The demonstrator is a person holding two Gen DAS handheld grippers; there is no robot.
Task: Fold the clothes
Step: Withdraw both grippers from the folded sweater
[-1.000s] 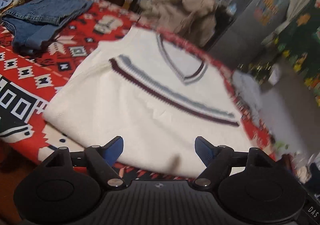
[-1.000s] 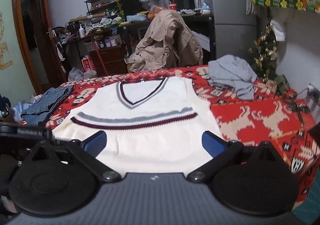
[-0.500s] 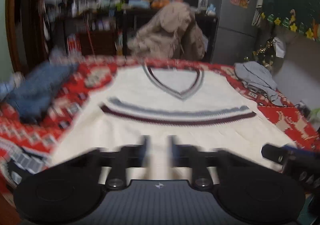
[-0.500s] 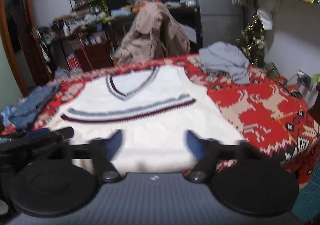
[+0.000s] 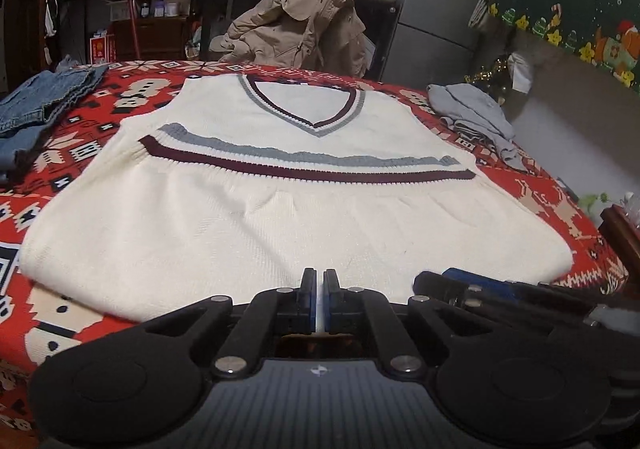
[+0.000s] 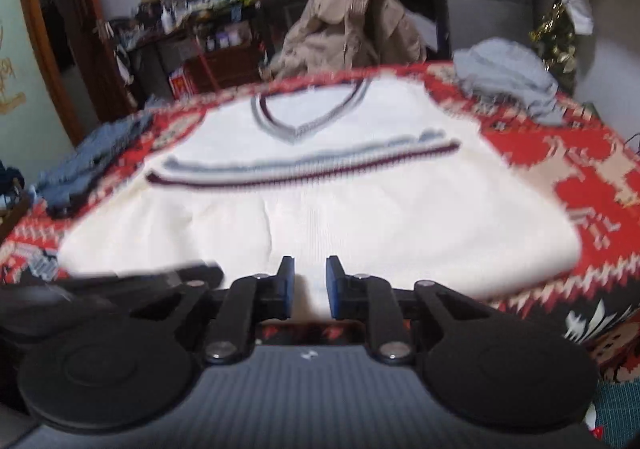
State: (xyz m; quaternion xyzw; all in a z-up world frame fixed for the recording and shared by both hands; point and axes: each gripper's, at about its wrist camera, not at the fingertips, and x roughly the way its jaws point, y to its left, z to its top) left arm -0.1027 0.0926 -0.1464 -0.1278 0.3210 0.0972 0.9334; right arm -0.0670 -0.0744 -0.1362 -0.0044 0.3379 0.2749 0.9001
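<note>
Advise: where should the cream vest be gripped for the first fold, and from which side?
Grip the cream vest by its bottom hem, the edge nearest both cameras, coming in low from that side. It lies flat, neckline away, so the hem is the free edge. The left gripper is shut on the hem; the right gripper is closing with the hem between its jaws.

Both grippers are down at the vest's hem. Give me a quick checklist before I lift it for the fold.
1. Left gripper shut on the hem of the white vest: ok, pads nearly together with white knit between them.
2. Right gripper clamped: not ok, jaws closing, hem between them, gap visible.
3. Vest lying flat, front up, V-neck away: ok.
4. Both grips along the near hem: ok.
5. Jeans and grey garment off the vest: ok, both apart on the red blanket.
6. Both layers of hem caught: cannot tell.
</note>
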